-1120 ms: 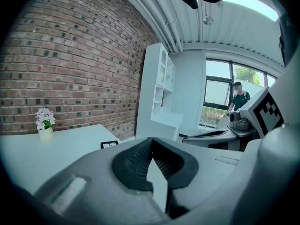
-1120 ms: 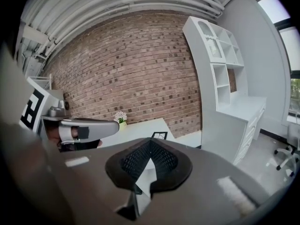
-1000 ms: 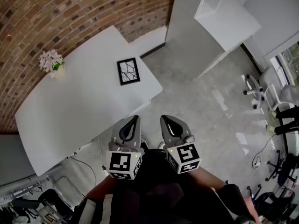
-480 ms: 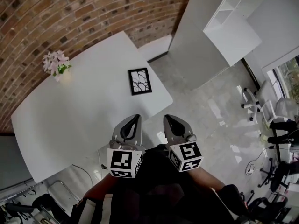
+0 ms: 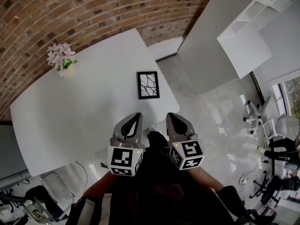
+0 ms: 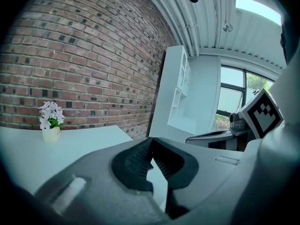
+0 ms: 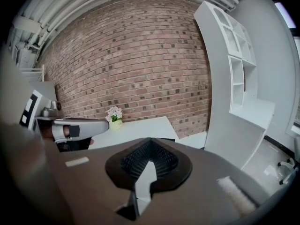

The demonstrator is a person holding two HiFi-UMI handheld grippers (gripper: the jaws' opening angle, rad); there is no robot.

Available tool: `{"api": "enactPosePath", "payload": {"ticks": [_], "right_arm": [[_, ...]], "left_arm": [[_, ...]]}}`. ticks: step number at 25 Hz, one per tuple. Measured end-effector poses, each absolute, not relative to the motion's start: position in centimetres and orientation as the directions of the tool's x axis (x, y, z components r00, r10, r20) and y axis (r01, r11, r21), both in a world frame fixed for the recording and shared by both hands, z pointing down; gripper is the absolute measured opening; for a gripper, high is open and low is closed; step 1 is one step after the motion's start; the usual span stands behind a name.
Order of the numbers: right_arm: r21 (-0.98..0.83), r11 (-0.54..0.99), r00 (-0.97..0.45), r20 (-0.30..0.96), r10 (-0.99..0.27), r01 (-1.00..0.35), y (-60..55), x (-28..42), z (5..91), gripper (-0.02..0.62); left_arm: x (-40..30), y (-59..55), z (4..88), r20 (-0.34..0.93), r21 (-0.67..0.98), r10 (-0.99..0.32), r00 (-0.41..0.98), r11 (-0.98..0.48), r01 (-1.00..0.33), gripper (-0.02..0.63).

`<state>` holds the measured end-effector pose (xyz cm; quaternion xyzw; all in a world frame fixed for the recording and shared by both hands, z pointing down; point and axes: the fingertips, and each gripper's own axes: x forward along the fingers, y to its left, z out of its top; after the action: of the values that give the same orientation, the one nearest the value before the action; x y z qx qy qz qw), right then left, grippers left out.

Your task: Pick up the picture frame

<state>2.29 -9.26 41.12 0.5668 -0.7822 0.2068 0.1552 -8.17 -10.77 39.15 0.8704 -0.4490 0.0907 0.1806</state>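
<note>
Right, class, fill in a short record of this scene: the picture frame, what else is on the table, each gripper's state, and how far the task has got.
picture frame: black-edged, lying flat on the white table, near its right edge
also on table: pot of pale flowers, at the far left by the brick wall
left gripper: shut, empty, apart from the frame
right gripper: shut, empty, apart from the frame
task: frame not yet picked up

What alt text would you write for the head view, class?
A black picture frame lies flat near a white table's edge, untouched. Below it, the left claw and right claw, both shut and empty, point toward it. Flowers stand farther left.
</note>
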Motion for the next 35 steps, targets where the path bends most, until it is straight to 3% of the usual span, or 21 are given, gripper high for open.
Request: {"api": "enactPosePath", "payload": {"ticks": [8,21,27,29,35], "right_arm": [[-0.148,0.325,-0.353,0.533,-0.769,-0.934,-14.9,2.0,44.0,0.002],[-0.188,0.368,-0.389,0.690,-0.610,-0.911,-18.9,2.1,52.8,0.002],[-0.212,0.359,-0.387,0.749,-0.537,-0.909,-19.9,2.7,56.4,0.003],[-0.228,0.358,-0.396,0.756,-0.520,-0.906,-20.2,2.7,57.1,0.052],[-0.255,0.345,-0.404,0.774,-0.487,-0.903,-21.1,2.8,59.1,0.060]], "left_arm": [[-7.5,-15.4,41.2,0.354,0.259,-0.742,0.570,-0.507,-0.822,0.002],[-7.3,-19.9,50.9,0.577,0.242,-0.681,0.452,-0.386,-0.890,0.003],[-7.7,-21.4,54.7,0.655,0.191,-0.651,0.383,-0.348,-0.918,0.035],[-7.7,-21.7,55.7,0.676,0.177,-0.637,0.370,-0.347,-0.921,0.046],[-6.7,-21.5,59.5,0.743,0.236,-0.544,0.390,-0.333,-0.913,0.087]]}}
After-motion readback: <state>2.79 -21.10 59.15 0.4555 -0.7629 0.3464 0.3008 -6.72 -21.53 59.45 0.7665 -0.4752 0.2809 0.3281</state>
